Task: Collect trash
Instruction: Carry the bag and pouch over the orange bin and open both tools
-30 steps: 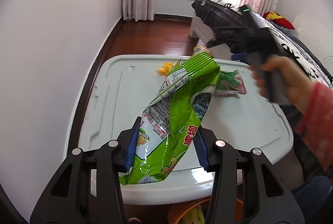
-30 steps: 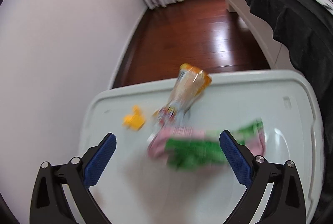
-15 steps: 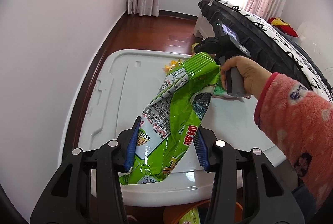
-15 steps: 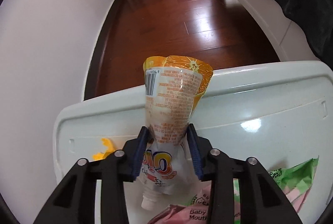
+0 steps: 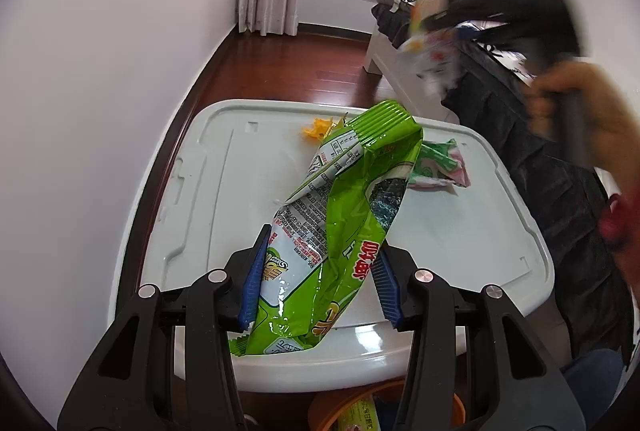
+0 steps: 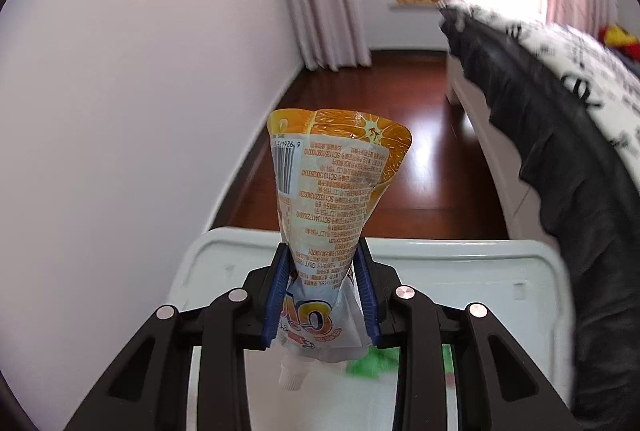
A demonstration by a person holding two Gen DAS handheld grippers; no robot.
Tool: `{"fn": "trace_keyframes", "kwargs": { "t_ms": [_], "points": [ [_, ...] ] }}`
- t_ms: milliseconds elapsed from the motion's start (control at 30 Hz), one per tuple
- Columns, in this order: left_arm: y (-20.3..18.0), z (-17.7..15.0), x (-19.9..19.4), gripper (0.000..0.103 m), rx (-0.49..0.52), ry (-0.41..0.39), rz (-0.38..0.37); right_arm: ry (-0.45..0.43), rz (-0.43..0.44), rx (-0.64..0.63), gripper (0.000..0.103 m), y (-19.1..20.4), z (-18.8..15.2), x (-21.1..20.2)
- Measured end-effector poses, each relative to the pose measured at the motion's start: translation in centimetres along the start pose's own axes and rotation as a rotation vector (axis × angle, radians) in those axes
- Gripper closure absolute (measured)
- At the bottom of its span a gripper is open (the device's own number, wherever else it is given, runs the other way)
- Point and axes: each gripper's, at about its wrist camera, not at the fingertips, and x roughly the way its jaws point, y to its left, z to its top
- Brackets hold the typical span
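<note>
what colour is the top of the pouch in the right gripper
Orange, printed with orange slices, on the pouch; clearest in the right wrist view.

In the left wrist view, the bin lid [image 5: 224,191] filled the frame's centre, with the snack bag [image 5: 340,231] running from lower centre up toward upper right, its lower part between the left gripper [image 5: 318,283] fingers. A small scrap [image 5: 316,129] lay at the lid's far edge, just left of the bag's top; a wrapper [image 5: 440,167] lay right of the bag. A bucket [image 5: 332,407] sat below the lid's near edge. The bed [image 5: 540,159] stood along the right. In the right wrist view, the pouch [image 6: 336,207] stood at centre in the right gripper [image 6: 322,295], above the lid.
</note>
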Motion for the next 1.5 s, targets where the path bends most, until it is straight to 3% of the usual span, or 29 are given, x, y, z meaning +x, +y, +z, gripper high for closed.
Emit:
{"fn": "trace_keyframes", "kwargs": {
  "t_ms": [267, 433, 600, 700, 1000, 1167, 1400, 1467, 1500],
  "points": [
    [-2.6, -1.0, -1.2, 0.057, 0.064, -0.005, -0.011, -0.011, 0.08, -0.086, 0.07, 1.1, -11.1, -14.2],
    [-4.5, -2.4, -1.8, 0.057, 0.089, 0.038, -0.042, 0.041, 0.131, -0.04, 0.07, 0.3, -19.0, -18.3],
    [-6.5, -7.2, -2.8, 0.057, 0.174, 0.137, -0.079, 0.075, 0.167, 0.022, 0.07, -0.2, -25.2, -20.1],
    [-6.8, -10.1, -3.4, 0.057, 0.185, 0.176, -0.079, 0.116, 0.178, 0.068, 0.07, -0.3, -28.5, -19.7],
    [-6.1, -19.3, -0.1, 0.057, 0.01, 0.38, -0.099, 0.338, 0.192, 0.159, 0.07, 1.3, -37.7, -13.6],
    [-6.2, -20.9, 2.2, 0.057, -0.002, 0.466, -0.069, 0.455, 0.198, 0.183, 0.07, 1.0, -39.3, -10.3],
    [-6.7, -21.6, 3.6, 0.056, 0.015, 0.5, -0.04, 0.504, 0.195, 0.166, 0.07, 1.1, -39.7, -8.7],
    [-6.8, -21.7, 3.8, 0.05, 0.016, 0.508, -0.024, 0.509, 0.193, 0.157, 0.064, 1.4, -39.8, -8.7],
    [-6.9, -21.7, 3.8, 0.045, 0.012, 0.513, -0.024, 0.507, 0.192, 0.157, 0.046, 1.6, -39.6, -8.7]
  ]
}}
